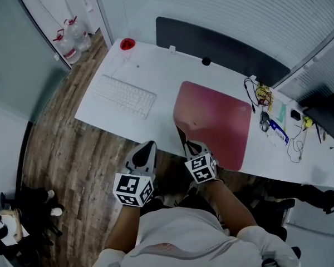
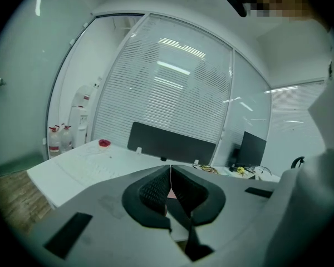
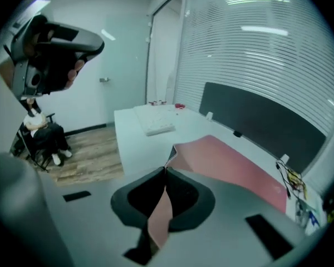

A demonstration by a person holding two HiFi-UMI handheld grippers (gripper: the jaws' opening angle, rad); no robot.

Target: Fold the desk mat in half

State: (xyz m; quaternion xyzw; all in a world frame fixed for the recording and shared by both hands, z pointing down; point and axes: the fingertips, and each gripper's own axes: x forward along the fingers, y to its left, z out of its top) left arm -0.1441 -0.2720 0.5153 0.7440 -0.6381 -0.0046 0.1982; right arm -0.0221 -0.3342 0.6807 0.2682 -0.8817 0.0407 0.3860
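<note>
A white table (image 1: 156, 65) stands in a room with a wood floor (image 1: 67, 149). The pink desk mat (image 1: 217, 121) lies on the table, a bit to the right of the middle. Most of it is flat. It is not folded yet.

The right hand-held gripper (image 1: 188, 143) is at the near edge of the table. It is clamped tight on the near left corner of the desk mat. That corner is lifted up off the table, and it curls a little. You can see some of the dark underside there. In the right gripper view, the pink mat (image 3: 234, 160) runs right in between the two jaws of this hand-held gripper (image 3: 166, 168), and the pads squeeze it.

The left hand-held gripper (image 1: 149, 147) is just beside the right one, to its left. It is in the air by the near edge of the table and does not touch the mat. In the left gripper view its jaws (image 2: 170, 168) are pressed together with nothing in them.

A white keyboard (image 1: 124, 95) lies on the left part of the table, apart from the mat. A little red cup (image 1: 127, 44) sits at the far left corner. A long dark panel (image 1: 222, 49) stands along the far edge. Some wires (image 1: 259, 93) lie to the right of the mat.
</note>
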